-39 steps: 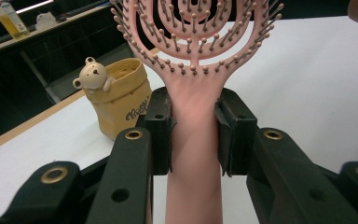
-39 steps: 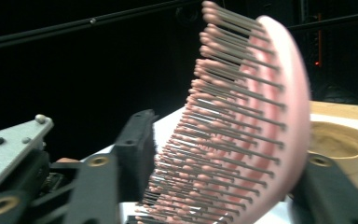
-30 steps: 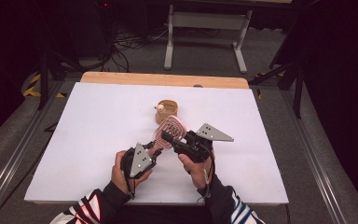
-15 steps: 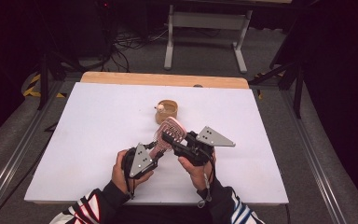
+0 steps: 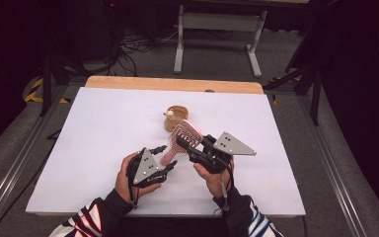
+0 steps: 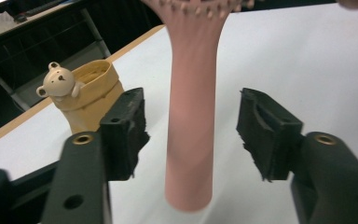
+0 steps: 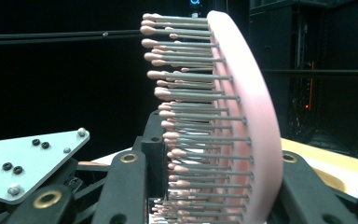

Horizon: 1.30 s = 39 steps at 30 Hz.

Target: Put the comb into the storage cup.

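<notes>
Left tool had just been opening; the pink hairbrush handle sat between its jaws, untouched. Right tool stayed clamped on the brush head. Handover looked done; bear cup beyond.

Bright even light on the white table, dark surroundings, close gripper views slightly soft, mild glare
</notes>
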Each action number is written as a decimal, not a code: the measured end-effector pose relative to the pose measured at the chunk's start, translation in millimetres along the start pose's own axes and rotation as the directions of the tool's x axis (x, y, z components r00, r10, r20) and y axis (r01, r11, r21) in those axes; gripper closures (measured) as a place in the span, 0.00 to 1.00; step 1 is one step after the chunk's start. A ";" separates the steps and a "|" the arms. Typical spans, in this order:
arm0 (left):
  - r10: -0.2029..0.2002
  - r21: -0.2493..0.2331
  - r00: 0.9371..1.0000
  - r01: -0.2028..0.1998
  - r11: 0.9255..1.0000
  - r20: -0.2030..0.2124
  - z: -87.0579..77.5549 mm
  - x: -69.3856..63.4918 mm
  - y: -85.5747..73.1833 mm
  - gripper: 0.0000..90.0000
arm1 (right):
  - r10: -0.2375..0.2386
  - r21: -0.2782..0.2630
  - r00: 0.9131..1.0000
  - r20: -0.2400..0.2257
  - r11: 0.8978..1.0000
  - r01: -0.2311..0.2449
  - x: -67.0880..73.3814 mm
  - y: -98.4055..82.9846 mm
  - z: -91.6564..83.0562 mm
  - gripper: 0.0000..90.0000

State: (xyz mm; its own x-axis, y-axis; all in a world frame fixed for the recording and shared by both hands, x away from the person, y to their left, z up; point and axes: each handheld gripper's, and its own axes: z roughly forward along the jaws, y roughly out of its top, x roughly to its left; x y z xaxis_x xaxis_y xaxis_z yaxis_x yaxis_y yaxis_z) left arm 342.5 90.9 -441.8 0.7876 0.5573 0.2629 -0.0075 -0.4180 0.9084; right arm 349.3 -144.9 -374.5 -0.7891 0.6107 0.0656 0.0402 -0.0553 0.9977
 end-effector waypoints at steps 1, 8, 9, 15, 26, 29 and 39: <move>-0.006 -0.001 1.000 0.006 1.000 0.015 -0.5 0.5 -0.9 0.38 | -0.002 -0.005 1.000 0.003 1.000 0.002 -0.6 0.9 -1.2 0.71; -0.012 0.004 0.997 0.012 1.000 0.072 -8.2 8.0 -7.4 0.24 | -0.024 -0.020 0.999 0.027 1.000 0.024 -5.5 6.9 -9.9 0.71; -0.017 0.002 0.997 0.017 1.000 0.075 -10.5 9.9 -8.8 0.22 | -0.028 -0.023 0.999 0.028 0.999 0.029 -6.5 7.7 -10.9 0.71; -0.015 0.009 0.996 0.014 1.000 0.083 -21.9 20.0 -15.0 0.15 | -0.036 -0.038 0.998 0.052 0.999 0.038 -12.1 12.3 -17.3 0.71; -0.030 0.039 0.999 0.029 0.999 0.038 -50.2 41.7 -34.6 0.10 | -0.041 -0.048 0.995 0.090 0.998 0.046 -22.1 16.1 -23.5 0.71; -0.039 0.039 0.999 0.037 0.999 0.038 -57.1 43.1 -39.7 0.09 | -0.047 -0.049 0.995 0.093 0.997 0.052 -23.2 17.9 -24.7 0.71; -0.059 0.041 0.998 0.058 0.997 0.014 -79.3 47.3 -53.0 0.08 | -0.062 -0.067 0.992 0.109 0.995 0.070 -26.4 24.1 -25.8 0.71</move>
State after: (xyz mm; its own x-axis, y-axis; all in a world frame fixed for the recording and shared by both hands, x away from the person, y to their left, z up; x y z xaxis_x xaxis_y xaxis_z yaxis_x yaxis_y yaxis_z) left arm 331.3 196.3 -451.8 0.7951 0.5710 0.2043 0.0638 -0.4138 0.9082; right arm 355.3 -182.7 -352.7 -0.7184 0.6956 0.0051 -0.0559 -0.0650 0.9963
